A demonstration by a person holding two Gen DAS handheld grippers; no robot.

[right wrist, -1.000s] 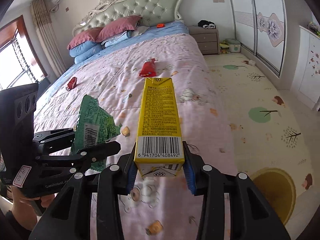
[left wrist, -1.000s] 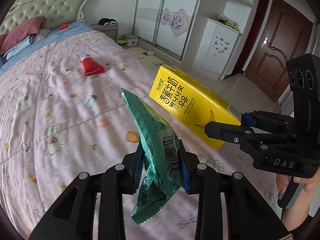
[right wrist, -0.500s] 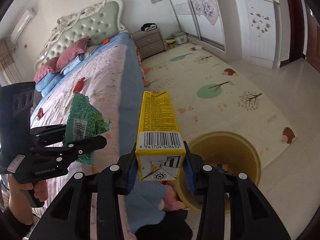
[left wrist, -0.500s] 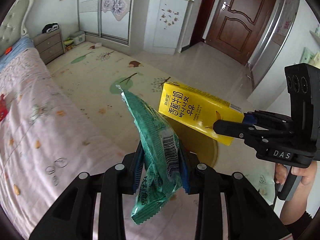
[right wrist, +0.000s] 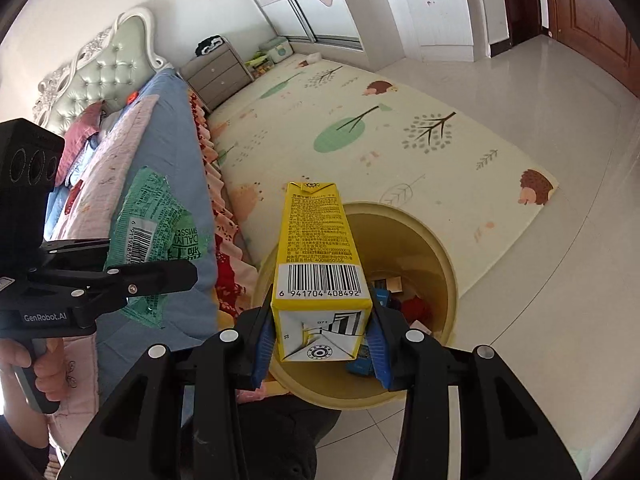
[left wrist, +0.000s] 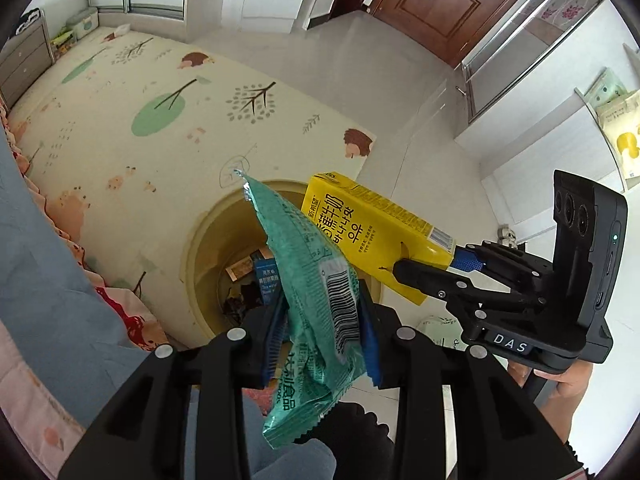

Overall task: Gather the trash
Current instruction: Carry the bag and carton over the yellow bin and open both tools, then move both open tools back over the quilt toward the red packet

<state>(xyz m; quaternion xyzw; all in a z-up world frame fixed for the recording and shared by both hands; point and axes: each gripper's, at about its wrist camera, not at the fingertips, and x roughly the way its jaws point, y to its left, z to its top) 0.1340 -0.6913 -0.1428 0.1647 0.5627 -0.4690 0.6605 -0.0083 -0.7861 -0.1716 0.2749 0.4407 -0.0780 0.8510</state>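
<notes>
Green snack wrapper (left wrist: 316,308) pinched between the blue pads of the left tongs (left wrist: 320,332), standing up crumpled with its barcode facing the camera and its torn top leaning toward the far side. Held above the near rim of a yellow waste bin (left wrist: 200,240) on the floor, just beside the bed (left wrist: 44,280) at left. Yellow milk carton (right wrist: 320,256) clamped by its base in the right tongs (right wrist: 320,340), lying lengthwise along the fingers, barcode up, its far end over the bin opening. Seen from the left wrist, carton just right of the wrapper, the two overlapping in view; touching or not, cannot tell. Inside the bin, a few scraps already lying at the bottom, among them a blue packet (left wrist: 267,280) and something red (right wrist: 418,306). Patterned play mat (right wrist: 360,132) spread across the floor beyond the bin.
</notes>
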